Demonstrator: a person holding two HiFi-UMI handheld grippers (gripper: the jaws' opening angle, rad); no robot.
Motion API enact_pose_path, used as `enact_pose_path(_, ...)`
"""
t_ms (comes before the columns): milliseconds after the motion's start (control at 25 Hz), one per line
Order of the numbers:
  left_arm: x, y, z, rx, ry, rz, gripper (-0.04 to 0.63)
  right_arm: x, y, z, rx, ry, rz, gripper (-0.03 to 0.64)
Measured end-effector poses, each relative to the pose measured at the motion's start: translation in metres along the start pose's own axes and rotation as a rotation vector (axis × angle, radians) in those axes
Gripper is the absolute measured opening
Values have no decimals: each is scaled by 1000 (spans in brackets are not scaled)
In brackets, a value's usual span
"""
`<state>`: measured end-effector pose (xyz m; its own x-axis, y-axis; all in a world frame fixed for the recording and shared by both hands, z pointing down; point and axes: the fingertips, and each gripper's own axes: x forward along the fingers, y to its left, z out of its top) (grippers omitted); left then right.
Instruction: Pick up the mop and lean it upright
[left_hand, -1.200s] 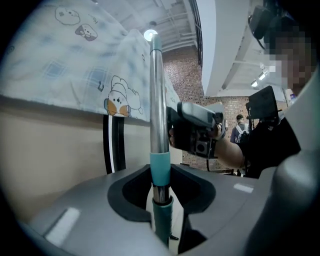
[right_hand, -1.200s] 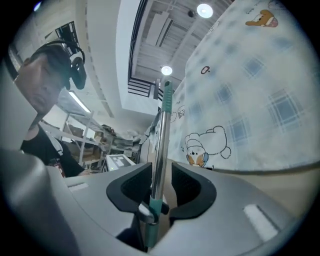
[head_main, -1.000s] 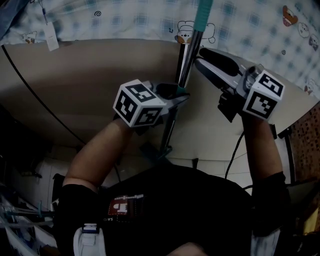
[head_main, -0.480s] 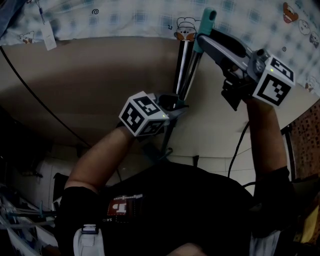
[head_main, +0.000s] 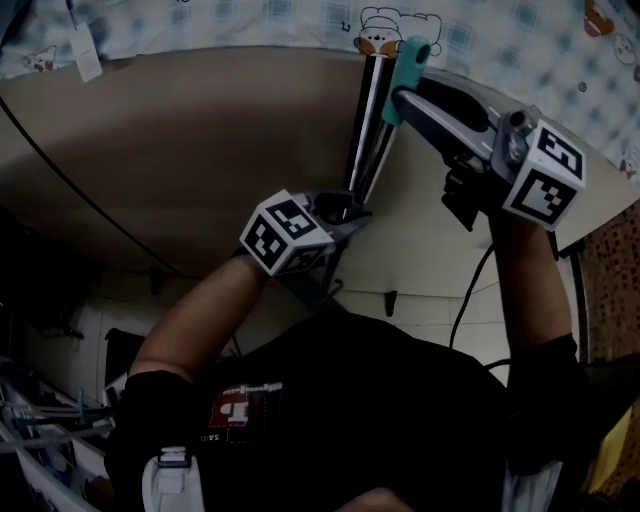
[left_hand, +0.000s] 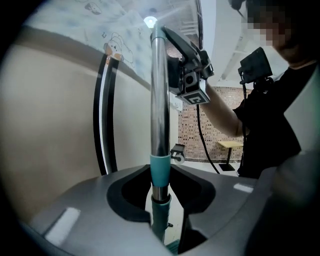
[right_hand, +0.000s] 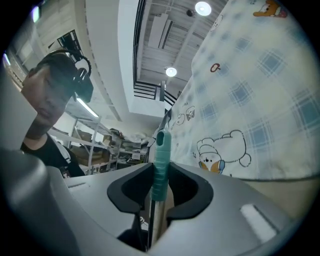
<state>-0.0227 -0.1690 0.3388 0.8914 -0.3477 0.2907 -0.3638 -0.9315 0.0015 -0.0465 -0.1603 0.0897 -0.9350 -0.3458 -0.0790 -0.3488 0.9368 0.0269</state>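
Teal collar of the mop (left_hand: 160, 100) is pinched in your left hand-held gripper (left_hand: 160, 197). Your right hand-held gripper (right_hand: 159, 192), jaws just closing, clamps the teal top grip. Pole upright near beige wall (head_main: 200, 130). Risk: if you release before it rests there, it topples.
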Motion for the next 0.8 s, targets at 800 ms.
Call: enact_pose_path(800,-23,-3,-174,-468,41,115,104,-17,-3,-238,206,245,162,110)
